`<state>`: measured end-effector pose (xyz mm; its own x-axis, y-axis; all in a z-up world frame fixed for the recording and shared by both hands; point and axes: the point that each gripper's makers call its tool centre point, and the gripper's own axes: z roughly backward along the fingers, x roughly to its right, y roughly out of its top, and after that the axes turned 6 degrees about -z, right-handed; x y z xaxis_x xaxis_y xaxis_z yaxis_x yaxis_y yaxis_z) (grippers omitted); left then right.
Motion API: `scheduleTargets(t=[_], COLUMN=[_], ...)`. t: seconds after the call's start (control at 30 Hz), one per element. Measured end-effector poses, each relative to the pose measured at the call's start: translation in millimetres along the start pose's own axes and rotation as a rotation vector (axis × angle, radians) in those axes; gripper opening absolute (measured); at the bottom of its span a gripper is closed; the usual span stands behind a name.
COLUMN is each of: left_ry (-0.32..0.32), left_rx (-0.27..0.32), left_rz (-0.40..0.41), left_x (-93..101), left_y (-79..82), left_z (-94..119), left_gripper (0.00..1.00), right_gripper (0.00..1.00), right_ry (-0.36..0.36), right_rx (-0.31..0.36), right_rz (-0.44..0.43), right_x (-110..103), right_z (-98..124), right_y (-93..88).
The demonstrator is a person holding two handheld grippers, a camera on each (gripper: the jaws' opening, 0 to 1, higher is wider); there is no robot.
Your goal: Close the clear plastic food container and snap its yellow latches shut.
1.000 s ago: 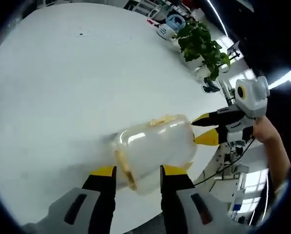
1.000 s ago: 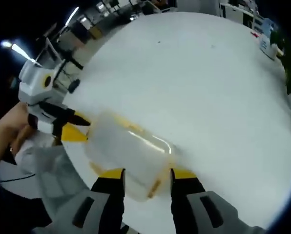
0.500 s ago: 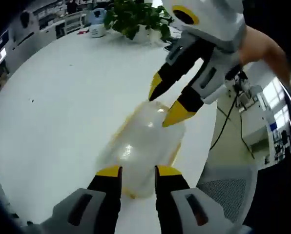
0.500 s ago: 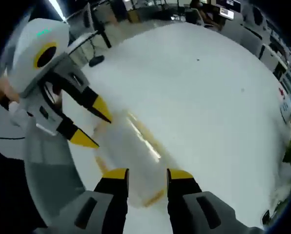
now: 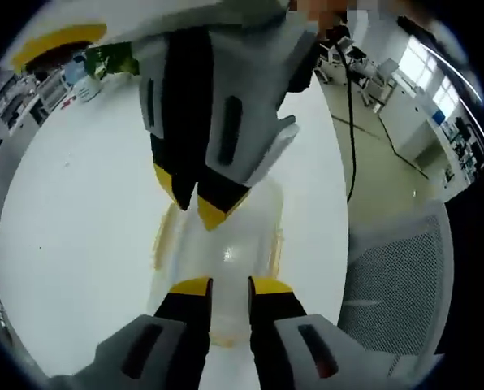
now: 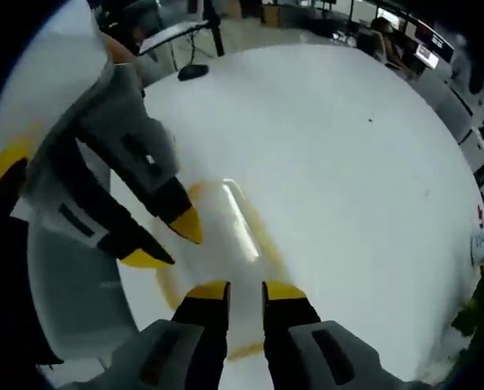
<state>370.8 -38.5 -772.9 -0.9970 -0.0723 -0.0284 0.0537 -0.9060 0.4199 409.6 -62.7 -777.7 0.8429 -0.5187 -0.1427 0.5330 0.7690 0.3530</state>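
Both tools have closed in over the clear container point(image 5: 226, 252) from opposite ends; a second ago well apart, now the right tool point(image 5: 200, 203) and left tool point(image 5: 223, 286) tips nearly meet above the lid; each tool's jaws have narrowed.

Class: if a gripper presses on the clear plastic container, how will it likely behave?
The clear plastic container looks empty, so probably light and apt to slide on the smooth white table. Its thin walls may flex. Both the left gripper and right gripper meet it, likely steadying it.

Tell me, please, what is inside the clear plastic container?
Nothing can be made out inside the clear container; its lid is blurred and glary, and both the left gripper and right gripper cover parts of it.
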Motion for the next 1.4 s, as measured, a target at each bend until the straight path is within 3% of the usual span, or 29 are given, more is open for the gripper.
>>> scheduleTargets(t=[0.17, 0.33, 0.4, 0.9, 1.0, 1.13, 1.33, 1.4], left_ry=[-0.004, -0.009, -0.010, -0.015, -0.011, -0.002, -0.004, 0.022], left_rx=[0.017, -0.025, -0.001, -0.017, -0.017, -0.017, -0.020, -0.024], left_rz=[-0.041, -0.089, -0.071, -0.098, -0.091, -0.085, -0.096, -0.128], left_x=[5.0, 7.3, 6.9, 9.2, 9.4, 10.3, 15.4, 12.8], left_y=[6.5, -1.3, 3.5, 3.1, 2.6, 2.5, 1.1, 1.2], left_z=[-2.9, -10.6, -10.5, -11.9, -11.6, -11.3, -10.3, -9.5], left_gripper=[0.09, 0.09, 0.08, 0.07, 0.05, 0.04, 0.09, 0.11], right_gripper=[0.09, 0.09, 0.07, 0.04, 0.08, 0.07, 0.09, 0.09], right_ry=[0.009, 0.021, 0.010, 0.014, 0.008, -0.014, -0.012, -0.009], right_rx=[0.014, 0.020, 0.029, 0.010, 0.014, 0.008, -0.001, -0.002], right_rz=[-0.019, -0.015, -0.006, 0.004, 0.008, 0.031, 0.041, 0.041], right_x=[2.8, 3.4, 7.6, 14.4, 15.4, 20.4, 20.4, 20.7], right_z=[-4.3, -10.0, -10.2, -10.7, -10.2, -10.8, -12.2, -12.4], right_y=[0.4, 2.0, 5.5, 10.4, 13.9, 14.8, 15.3, 15.4])
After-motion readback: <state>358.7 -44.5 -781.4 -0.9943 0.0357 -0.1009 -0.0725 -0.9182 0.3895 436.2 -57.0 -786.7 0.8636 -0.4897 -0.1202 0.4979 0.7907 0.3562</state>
